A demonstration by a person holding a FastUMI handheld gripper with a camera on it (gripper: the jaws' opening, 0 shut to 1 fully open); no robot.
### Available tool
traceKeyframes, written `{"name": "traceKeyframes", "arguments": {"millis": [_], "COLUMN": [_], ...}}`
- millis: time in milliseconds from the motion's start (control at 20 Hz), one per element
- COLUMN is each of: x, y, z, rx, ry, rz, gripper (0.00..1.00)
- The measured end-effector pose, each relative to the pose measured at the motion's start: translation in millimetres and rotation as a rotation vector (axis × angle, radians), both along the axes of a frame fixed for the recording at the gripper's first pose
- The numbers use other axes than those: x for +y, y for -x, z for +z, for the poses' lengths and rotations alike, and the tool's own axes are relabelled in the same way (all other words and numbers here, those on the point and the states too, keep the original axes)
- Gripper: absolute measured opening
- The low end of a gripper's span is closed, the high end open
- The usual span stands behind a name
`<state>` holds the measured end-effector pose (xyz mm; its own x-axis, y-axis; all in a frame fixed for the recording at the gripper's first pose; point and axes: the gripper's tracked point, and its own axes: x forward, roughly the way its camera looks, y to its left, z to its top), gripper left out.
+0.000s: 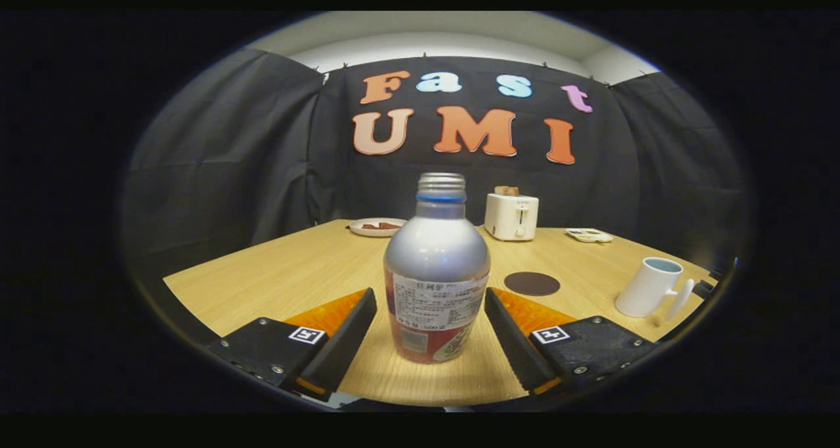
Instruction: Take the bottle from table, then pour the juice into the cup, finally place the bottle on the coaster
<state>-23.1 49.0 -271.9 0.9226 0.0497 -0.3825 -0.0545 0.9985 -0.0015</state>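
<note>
Here your gripper (pixel 430 326) stands wide apart, both fingers (pixel 344 343) flanking the bottle (pixel 436 271) with a gap on each side (no contact). The bottle stands upright on the table (pixel 282 277), long axis vertical, uncapped neck up. Beyond it lie a plate (pixel 376 227), a toaster (pixel 511 216), the dark coaster (pixel 531 283), then the white cup (pixel 650 287).

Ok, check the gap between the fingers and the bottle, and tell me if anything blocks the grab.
Nothing visible does. The bottle stands upright on the table, between the open fingers of the gripper, with bare wood on either side. The coaster and the cup lie beyond the fingers, clear of the gap.
</note>
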Motion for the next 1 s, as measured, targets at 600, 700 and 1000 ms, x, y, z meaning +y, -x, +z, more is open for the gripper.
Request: {"name": "traceKeyframes", "arguments": {"millis": [600,700,1000], "x": [-7,-7,-10], "y": [1,-2,-18], "z": [-12,-2,19], "rx": [0.067,0.048,0.043], "ry": [-0.098,-0.142,-0.319], "rz": [-0.018,-0.027,-0.058], "gripper": [0.77,0.76,0.76]}}
